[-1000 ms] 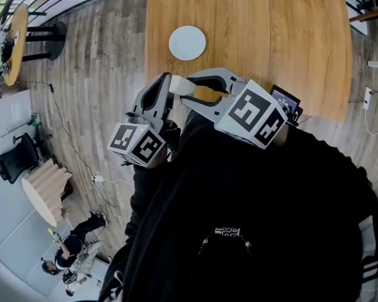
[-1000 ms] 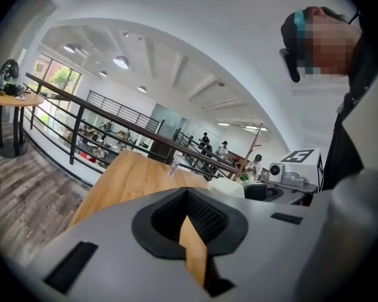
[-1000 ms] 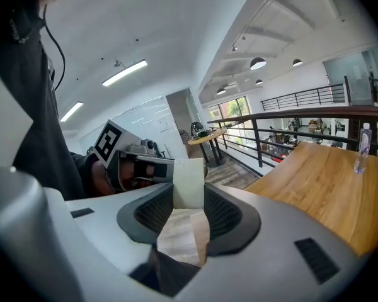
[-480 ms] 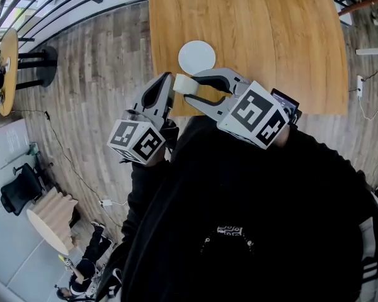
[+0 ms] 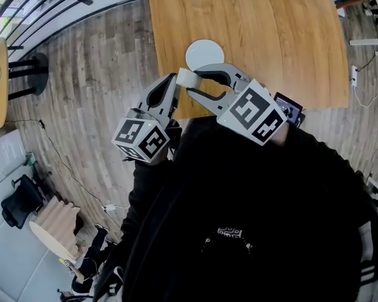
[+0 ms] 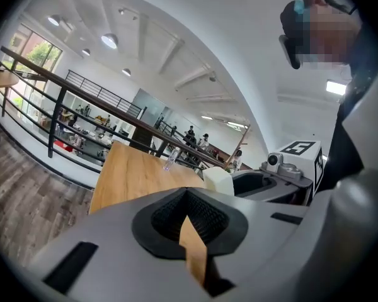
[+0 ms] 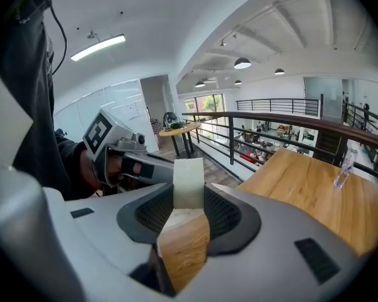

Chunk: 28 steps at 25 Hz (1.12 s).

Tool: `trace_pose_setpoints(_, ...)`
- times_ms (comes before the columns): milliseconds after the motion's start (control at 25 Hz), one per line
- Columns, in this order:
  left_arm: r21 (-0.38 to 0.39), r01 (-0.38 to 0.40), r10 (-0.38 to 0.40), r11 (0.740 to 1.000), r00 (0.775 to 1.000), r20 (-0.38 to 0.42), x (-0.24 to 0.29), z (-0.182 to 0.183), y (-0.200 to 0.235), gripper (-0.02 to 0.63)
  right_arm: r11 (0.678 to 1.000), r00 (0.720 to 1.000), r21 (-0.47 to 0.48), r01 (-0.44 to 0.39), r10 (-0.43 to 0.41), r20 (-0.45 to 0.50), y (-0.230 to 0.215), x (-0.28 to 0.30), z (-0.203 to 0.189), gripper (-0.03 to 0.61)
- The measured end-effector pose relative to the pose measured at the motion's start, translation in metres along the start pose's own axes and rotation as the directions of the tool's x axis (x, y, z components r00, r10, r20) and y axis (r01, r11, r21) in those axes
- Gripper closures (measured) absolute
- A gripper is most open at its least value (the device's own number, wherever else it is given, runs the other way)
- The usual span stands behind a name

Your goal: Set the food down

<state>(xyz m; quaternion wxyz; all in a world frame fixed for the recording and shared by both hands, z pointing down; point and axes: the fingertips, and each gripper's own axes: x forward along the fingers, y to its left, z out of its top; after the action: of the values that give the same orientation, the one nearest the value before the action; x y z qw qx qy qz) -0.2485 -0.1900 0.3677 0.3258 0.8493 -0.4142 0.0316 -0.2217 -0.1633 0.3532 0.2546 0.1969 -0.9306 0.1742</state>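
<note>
my right gripper [image 7: 189,201] clamps a pale block of food [image 5: 186,78] over the near edge of the wooden table [image 5: 271,36], just short of a white plate [image 5: 205,54]. my left gripper [image 6: 188,199] is closed on nothing, just beside it. the cubes carry black-and-white square markers, no words.

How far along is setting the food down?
Done: nothing set down; the white plate is bare. In hand: the right gripper is clamped on the pale food block, by the table edge. Left: probably lower it onto the plate and release. The left gripper is shut, empty.
</note>
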Motion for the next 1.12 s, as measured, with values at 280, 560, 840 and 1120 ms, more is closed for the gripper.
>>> trace_pose_setpoints(280, -0.054, -0.036, 0.035, 0.998, 0.999, -0.019, 0.0, -0.012, -0.003, 0.615, 1.0, 1.0, 0.011, 0.021, -0.02, -0.021, -0.014, 0.0, -0.011, 0.417)
trace_pose_setpoints(560, -0.064, -0.101, 0.099, 0.993, 0.995, -0.021, 0.002, -0.008, -0.004, 0.615, 1.0, 0.999, 0.006, -0.027, 0.027, -0.018, -0.032, 0.009, -0.011, 0.417)
trace_pose_setpoints(840, -0.111, -0.177, 0.174, 0.978, 0.984, -0.032, -0.001, -0.029, -0.001, 0.615, 0.996, 0.997, -0.047, -0.074, 0.072, -0.042, -0.036, 0.019, -0.025, 0.417)
trace_pose_setpoints(1120, -0.157, -0.261, 0.259, 0.953, 0.965, -0.034, -0.025, -0.039, 0.009, 0.615, 0.965, 0.992, -0.257, -0.057, 0.026, -0.122, -0.035, 0.048, -0.053, 0.417)
